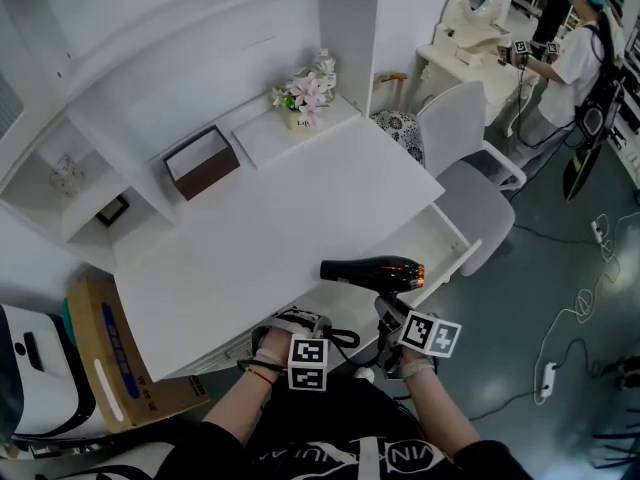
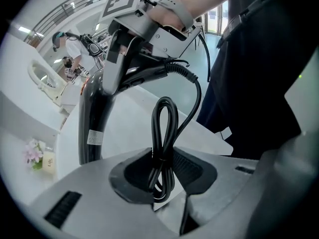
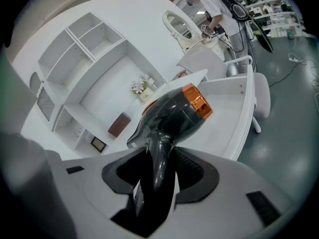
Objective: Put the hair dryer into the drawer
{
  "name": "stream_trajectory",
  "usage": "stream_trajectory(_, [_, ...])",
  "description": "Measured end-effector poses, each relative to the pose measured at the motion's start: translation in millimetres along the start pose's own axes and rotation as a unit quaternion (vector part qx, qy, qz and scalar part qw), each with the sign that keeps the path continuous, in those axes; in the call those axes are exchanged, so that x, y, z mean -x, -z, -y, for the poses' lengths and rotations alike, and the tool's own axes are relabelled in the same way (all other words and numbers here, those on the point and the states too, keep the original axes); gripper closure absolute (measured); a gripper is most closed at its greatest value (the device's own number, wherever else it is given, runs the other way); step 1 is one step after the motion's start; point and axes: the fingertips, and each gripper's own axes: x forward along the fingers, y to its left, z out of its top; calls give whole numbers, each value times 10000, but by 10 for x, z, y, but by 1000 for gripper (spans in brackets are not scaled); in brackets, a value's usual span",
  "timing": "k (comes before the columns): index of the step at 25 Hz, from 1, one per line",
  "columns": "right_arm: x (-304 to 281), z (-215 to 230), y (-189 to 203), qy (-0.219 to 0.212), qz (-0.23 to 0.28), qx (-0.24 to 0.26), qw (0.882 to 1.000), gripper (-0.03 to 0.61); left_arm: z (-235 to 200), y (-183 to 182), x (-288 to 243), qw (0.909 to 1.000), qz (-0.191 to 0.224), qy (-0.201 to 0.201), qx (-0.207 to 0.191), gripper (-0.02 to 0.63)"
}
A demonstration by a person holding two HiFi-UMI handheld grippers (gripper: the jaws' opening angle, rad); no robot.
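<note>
at the lower left of the head view a brown cardboard box [image 1: 100, 338] with blue print stands on the floor. above it, white shelves [image 1: 90, 168] form square cubbies, one holding a small dark frame [image 1: 112, 210]. right of them a rectangular brown case [image 1: 203, 163] with a pale inside sits at the back of the smooth white worktop [image 1: 250, 258], and further right is a pot of pink and white flowers [image 1: 305, 93].

low in the middle, the left tongs [image 2: 162, 176] have grey plastic jaws with dark ribbed pads. they are clenched on the cord [image 2: 164, 128], a glossy black cable folded into a long narrow loop and tied at the waist. one strand curves up to the foot of the dryer's handle.

the dryer [image 1: 375, 270] is just to the right, held in the air at the worktop's front edge, over the open drawer [image 1: 470, 258]. it is glossy black and its barrel lies level. the tapered end points left and a metallic orange band rings the right end. the right tongs [image 3: 154, 171] are grasping its slim rounded handle between their pads.

the drawer is a shallow white tray with thin walls. right of it stands a white chair [image 1: 470, 188] with a curved back. at the upper right a person [image 1: 585, 58] in a white shirt stands at another desk.
</note>
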Motion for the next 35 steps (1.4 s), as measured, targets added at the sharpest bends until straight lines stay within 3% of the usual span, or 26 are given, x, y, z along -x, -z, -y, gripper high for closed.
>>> stream_trajectory(12, [8, 231, -85, -410, -530, 178, 9976, 403, -58, -241, -204, 9958, -193, -242, 863, 491])
stream_trajectory(18, [-26, 307, -45, -468, -782, 139, 9957, 403, -25, -236, -299, 9946, -237, -138, 1006, 491])
stream_trajectory(35, [105, 541, -220, -296, -812, -20, 9963, 403, -158, -610, -491, 9976, 291, 158, 605, 491])
